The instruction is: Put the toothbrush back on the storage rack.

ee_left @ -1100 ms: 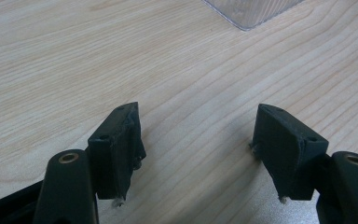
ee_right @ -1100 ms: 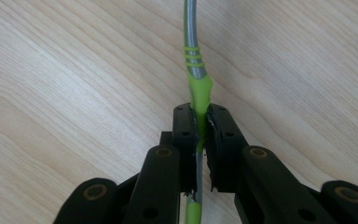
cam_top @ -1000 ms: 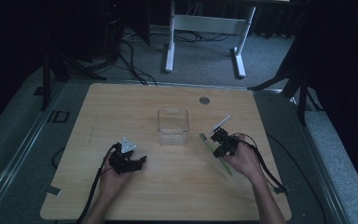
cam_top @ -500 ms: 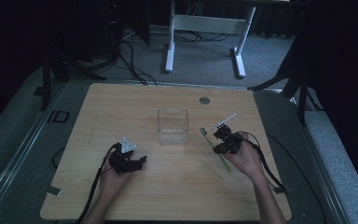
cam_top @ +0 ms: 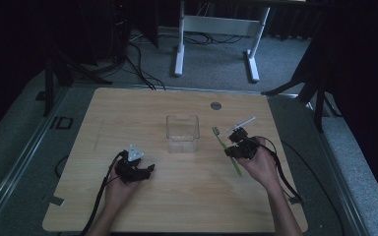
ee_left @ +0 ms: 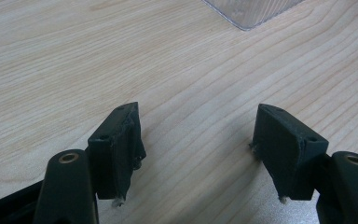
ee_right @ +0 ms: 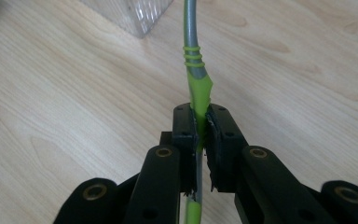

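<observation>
Right gripper (cam_top: 237, 143) is clenching the green toothbrush (ee_right: 196, 70); clear container (cam_top: 182, 132) at ten o'clock; we're idling left gripper (cam_top: 137, 169), released; insertion pending.

Right tool (ee_right: 200, 135), seen along its two black jaws, which are pressed against a green-and-grey toothbrush (ee_right: 193, 56). The handle passes between the jaws and runs up toward the top edge, its grey part ringed by thin green bands. Beneath lies the pale wooden table (ee_right: 65, 107). A clear plastic container (ee_right: 130, 14) stands at upper left, just beside the handle.
</observation>
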A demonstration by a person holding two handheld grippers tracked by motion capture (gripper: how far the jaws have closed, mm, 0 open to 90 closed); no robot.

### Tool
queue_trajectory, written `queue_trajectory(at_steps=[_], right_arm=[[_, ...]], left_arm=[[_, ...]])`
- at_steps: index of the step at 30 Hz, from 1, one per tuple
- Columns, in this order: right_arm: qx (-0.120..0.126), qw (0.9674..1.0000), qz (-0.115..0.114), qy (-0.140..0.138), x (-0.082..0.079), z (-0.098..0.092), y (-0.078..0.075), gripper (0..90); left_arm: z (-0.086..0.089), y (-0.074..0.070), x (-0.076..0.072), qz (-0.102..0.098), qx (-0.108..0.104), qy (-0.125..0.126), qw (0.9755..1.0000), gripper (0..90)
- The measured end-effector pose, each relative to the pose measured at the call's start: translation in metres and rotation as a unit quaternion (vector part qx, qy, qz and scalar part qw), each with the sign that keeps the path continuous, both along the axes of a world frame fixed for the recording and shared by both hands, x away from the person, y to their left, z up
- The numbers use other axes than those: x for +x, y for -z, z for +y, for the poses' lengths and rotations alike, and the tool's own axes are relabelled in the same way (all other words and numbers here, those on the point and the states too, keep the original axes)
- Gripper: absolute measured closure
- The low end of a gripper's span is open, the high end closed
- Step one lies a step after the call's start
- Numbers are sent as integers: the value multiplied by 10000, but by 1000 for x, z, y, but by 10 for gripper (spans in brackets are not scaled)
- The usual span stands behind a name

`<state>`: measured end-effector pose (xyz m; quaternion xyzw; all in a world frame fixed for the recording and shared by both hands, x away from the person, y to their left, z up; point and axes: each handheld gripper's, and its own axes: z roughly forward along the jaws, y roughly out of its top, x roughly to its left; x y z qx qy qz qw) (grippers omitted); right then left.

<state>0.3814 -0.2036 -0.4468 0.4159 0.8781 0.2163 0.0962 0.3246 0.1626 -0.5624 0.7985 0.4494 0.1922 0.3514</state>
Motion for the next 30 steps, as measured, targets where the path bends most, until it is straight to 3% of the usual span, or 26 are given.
queue_trajectory(at_steps=[6, 9, 30], right_arm=[[122, 9998, -152, 43, -1, -2, -3, 825], [311, 9990, -299, 73, -1, -4, -8, 825], [968, 9929, -677, 107, -1, -7, -16, 825]], left_arm=[[0, 0, 0, -2, -1, -2, 10000, 326], [0, 0, 0, 0, -7, -6, 10000, 326], [0, 0, 0, -3, 0, 1, 10000, 326]])
